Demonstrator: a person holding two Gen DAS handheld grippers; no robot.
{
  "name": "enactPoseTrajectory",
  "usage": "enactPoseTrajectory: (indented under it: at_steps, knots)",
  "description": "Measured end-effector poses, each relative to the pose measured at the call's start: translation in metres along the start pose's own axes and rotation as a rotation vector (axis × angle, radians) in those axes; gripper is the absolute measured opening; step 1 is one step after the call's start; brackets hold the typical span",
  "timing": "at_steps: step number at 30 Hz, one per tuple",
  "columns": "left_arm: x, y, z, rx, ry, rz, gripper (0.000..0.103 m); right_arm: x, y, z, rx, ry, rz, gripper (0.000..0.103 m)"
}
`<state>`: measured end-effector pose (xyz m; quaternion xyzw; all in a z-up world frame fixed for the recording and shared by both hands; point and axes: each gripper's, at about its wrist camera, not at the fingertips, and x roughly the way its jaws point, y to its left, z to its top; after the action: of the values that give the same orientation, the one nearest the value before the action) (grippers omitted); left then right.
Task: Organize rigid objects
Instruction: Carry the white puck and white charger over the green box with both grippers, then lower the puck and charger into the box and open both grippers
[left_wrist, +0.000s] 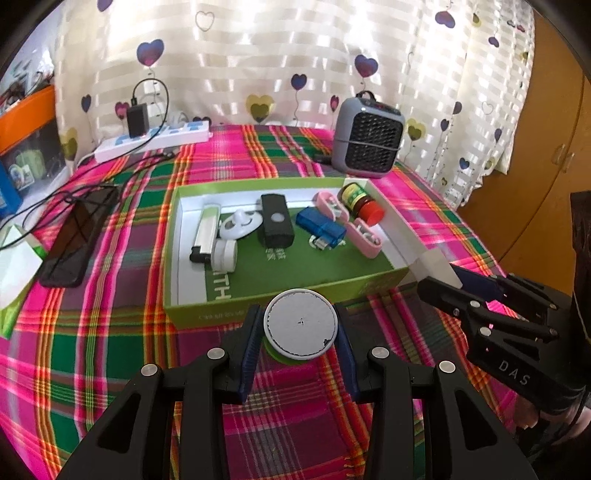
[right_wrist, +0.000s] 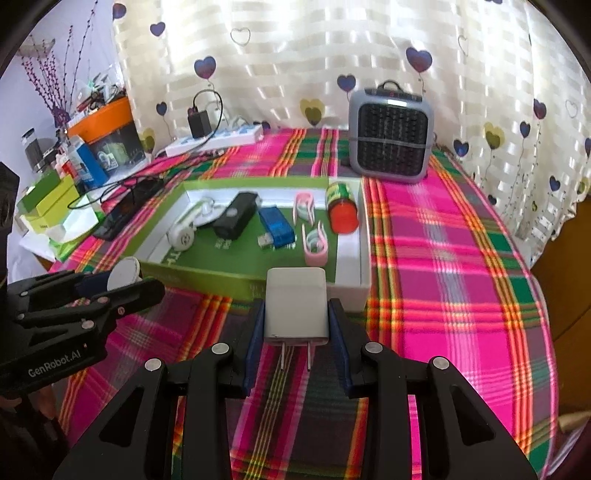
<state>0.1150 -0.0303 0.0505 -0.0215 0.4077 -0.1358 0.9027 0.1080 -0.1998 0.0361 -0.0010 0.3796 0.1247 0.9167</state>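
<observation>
Round tin (left_wrist: 301, 324) and white charger (right_wrist: 296, 311), each clamped just short of the green box (left_wrist: 207, 310).
Left gripper (left_wrist: 300, 345) closed on tin, right gripper (right_wrist: 296, 341) closed on charger, prongs rearward; best lifted over the near wall, lowered onto bare green floor, clear of the blue USB stick (left_wrist: 320, 226).

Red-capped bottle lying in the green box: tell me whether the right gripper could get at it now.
Probably not yet. The right gripper is shut on the white plug adapter, so its fingers are occupied. The red-capped bottle itself lies uncovered in the open green box.
</observation>
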Motion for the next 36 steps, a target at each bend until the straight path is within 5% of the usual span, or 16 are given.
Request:
enactPoseTrajectory:
  at_steps: [12,36]
  knots:
    - [0.009,0.005,0.026,-0.008,-0.008,-0.041,0.036,0.003,-0.007,0.035,-0.011,-0.027,0.02,0.035]
    - [0.069,0.009,0.035,-0.005,0.088,-0.033,0.028,0.082,-0.014,0.064,-0.003,0.103,0.087,0.035]
